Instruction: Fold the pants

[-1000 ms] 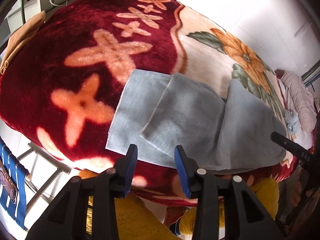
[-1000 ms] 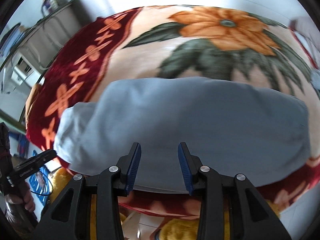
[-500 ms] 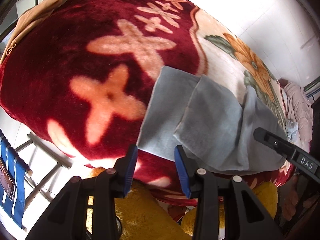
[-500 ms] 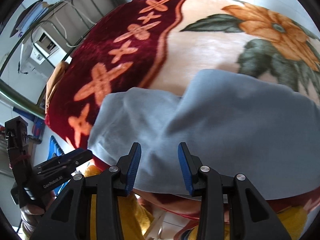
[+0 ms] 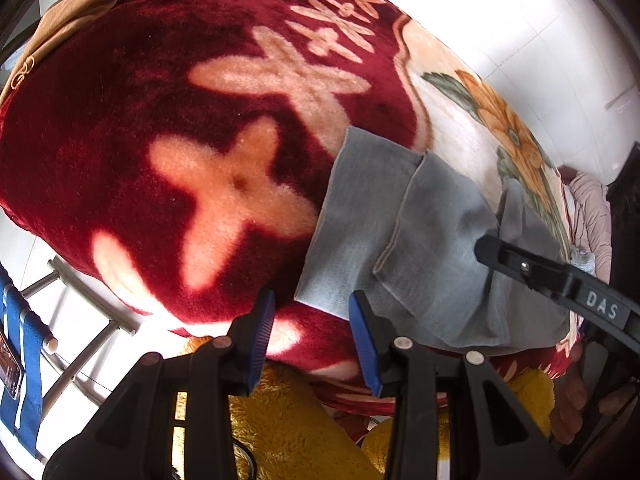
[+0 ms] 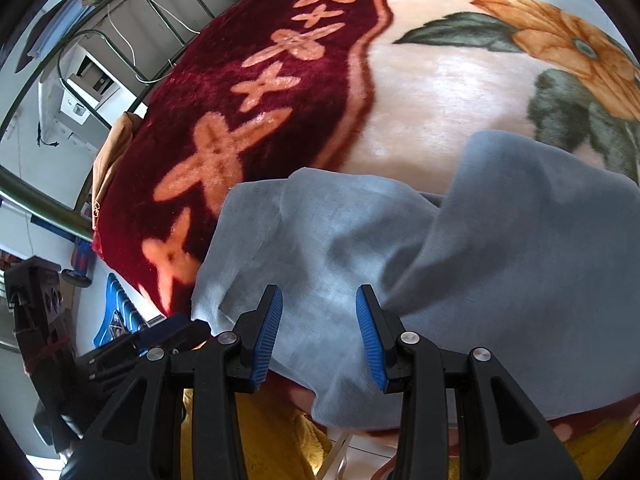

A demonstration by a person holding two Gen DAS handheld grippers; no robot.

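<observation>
Grey pants (image 5: 400, 240) lie folded lengthwise on the blanket, their two leg ends stacked toward the red border. My left gripper (image 5: 314, 340) hovers open just off the near corner of the lower leg end, with nothing between its fingers. The right gripper's black finger (image 5: 540, 276) reaches in from the right over the cloth. In the right wrist view the pants (image 6: 400, 260) fill the middle. My right gripper (image 6: 318, 328) hangs open over their near edge, holding nothing. The left gripper (image 6: 160, 336) shows at the lower left.
A plush blanket (image 5: 160, 140), dark red with peach crosses and a cream field with orange flowers, covers the bed. A tan cloth (image 5: 72, 20) lies at its far corner. Metal frame bars (image 5: 80, 320) and a blue item (image 5: 20, 360) stand beside the bed. Yellow fleece clothing (image 5: 300, 432) is below the grippers.
My right gripper has swept left along the pants, from the wide waist part to the leg ends, and closer to the left gripper. The left gripper has shifted slightly left and lower. Both stay open.
</observation>
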